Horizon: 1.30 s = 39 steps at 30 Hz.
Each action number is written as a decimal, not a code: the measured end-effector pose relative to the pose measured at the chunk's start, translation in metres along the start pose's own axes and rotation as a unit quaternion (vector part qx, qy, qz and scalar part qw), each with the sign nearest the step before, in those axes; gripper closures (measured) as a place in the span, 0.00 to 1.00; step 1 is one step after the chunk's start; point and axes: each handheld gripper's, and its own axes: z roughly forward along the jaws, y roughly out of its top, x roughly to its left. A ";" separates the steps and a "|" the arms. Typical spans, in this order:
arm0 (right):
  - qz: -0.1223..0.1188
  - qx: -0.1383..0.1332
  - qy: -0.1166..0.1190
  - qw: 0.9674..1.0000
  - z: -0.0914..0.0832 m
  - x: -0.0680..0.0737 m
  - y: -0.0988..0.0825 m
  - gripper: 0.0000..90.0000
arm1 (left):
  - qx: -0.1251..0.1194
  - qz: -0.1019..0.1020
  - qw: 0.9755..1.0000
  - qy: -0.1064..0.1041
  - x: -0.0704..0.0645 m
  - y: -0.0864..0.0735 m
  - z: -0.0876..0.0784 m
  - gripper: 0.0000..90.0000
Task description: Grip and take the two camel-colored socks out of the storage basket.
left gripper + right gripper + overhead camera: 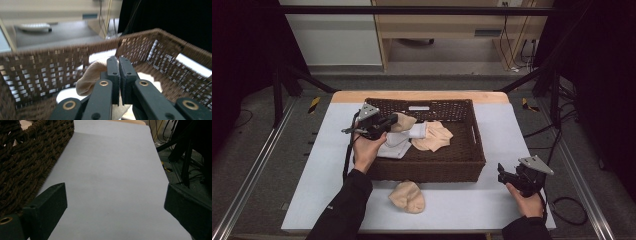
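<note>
Beige sock point(93, 75) is what the work turns on: it hangs pinched in the left gripper point(389, 121), whose jaws are clamped tight on the fabric, over the near-left part of the brown wicker basket point(477, 145). From where I stand this looks like a pick taken out of the basket, though a drop into it cannot be ruled out.

Judging by how things lie, the job is only partly done. One beige sock bundle point(408, 196) already sits on the pale table cover point(522, 130), just outside the basket's near wall. Inside the basket there remain a white sock point(417, 131), a grey-white cloth point(394, 149) under the held sock, and another beige piece point(434, 137) towards the middle.

The right gripper point(507, 176) waits at the near right of the table, well apart from the basket, its jaws spread wide with nothing between them.

The high view gives the whole layout, including the bundle on the table. The left gripper view shows the clamp itself, jaws pressed together with the sock bulging to one side and the basket's far wall behind. The right gripper view shows the bare cover point(110, 182) between its open jaws and the basket's weave point(27, 162) beside it.
</note>
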 end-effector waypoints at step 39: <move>0.002 -0.003 -0.006 1.000 -0.002 -0.001 0.000 0.05 | -0.084 0.097 0.983 -0.128 -0.083 0.017 -0.116 0.97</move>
